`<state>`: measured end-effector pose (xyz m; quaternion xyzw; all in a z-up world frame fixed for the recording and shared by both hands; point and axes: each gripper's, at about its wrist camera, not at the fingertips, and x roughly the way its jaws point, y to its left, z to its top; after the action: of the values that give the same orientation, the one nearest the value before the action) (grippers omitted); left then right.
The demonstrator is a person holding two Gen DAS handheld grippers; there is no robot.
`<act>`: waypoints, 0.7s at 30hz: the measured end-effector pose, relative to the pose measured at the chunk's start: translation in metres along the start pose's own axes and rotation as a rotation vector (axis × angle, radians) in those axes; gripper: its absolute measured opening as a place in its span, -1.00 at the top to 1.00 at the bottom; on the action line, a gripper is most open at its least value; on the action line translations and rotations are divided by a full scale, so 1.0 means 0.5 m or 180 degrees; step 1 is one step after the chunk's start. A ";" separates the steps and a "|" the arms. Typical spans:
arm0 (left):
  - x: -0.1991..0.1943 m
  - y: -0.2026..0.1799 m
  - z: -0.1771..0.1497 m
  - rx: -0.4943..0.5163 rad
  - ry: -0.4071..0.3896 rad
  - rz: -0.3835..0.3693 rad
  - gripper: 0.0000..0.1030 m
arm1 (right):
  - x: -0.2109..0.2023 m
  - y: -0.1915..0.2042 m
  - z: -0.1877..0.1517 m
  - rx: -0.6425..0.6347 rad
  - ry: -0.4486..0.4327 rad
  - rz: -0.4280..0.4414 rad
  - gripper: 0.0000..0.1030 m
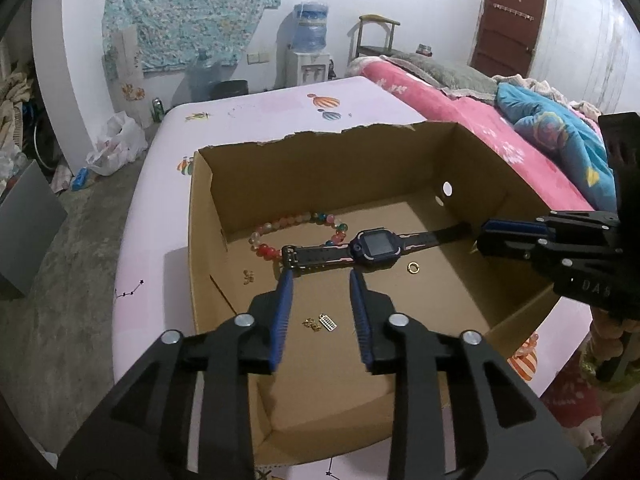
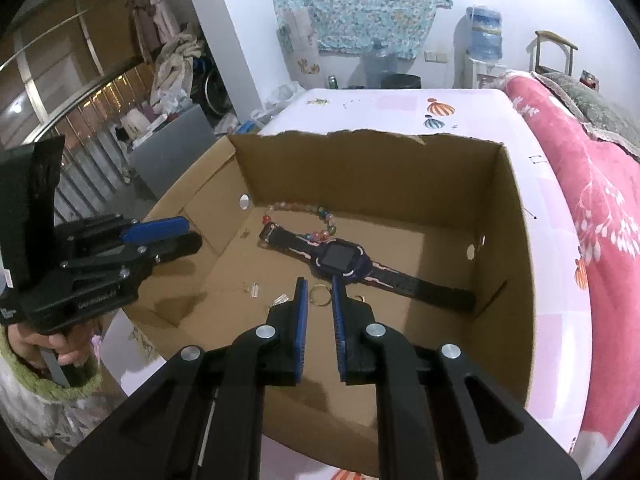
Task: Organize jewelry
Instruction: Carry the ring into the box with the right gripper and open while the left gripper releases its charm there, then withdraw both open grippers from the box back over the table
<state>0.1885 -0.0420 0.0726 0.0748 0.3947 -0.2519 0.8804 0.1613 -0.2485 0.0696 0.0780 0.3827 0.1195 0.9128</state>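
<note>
Both grippers above the cardboard box, nothing held; jewelry lies on the box floor.

Left gripper (image 1: 320, 276): jaws moderately apart, empty, above the near part of the floor. Right gripper (image 2: 318, 284): jaws narrow with a visible gap, empty; a gold ring (image 2: 320, 294) shows on the floor through that gap. Cardboard box (image 1: 320, 160) stands on the pink printed table (image 1: 256, 108). Near the front wall lie small gold charms (image 1: 320, 323). Mid-floor, the smartwatch (image 1: 370, 246) lies flat, straps extended toward the side walls. Toward the back left corner, the bead bracelet (image 1: 296, 226) lies partly under one strap. Judged step: items deposited, hands clear of them. Any next pick calls for a further item; none is clearly identifiable outside the box.
</note>
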 end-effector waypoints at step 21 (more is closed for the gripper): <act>-0.144 -0.003 -0.036 -0.0125 -0.0414 0.0068 -0.66 | -0.184 -0.042 -0.024 0.0247 -0.0805 -0.0050 -0.31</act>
<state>0.1357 -0.0096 0.1133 0.0451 0.3407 -0.2390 0.9082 0.0937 -0.2938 0.1188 0.1247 0.2696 0.0867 0.9509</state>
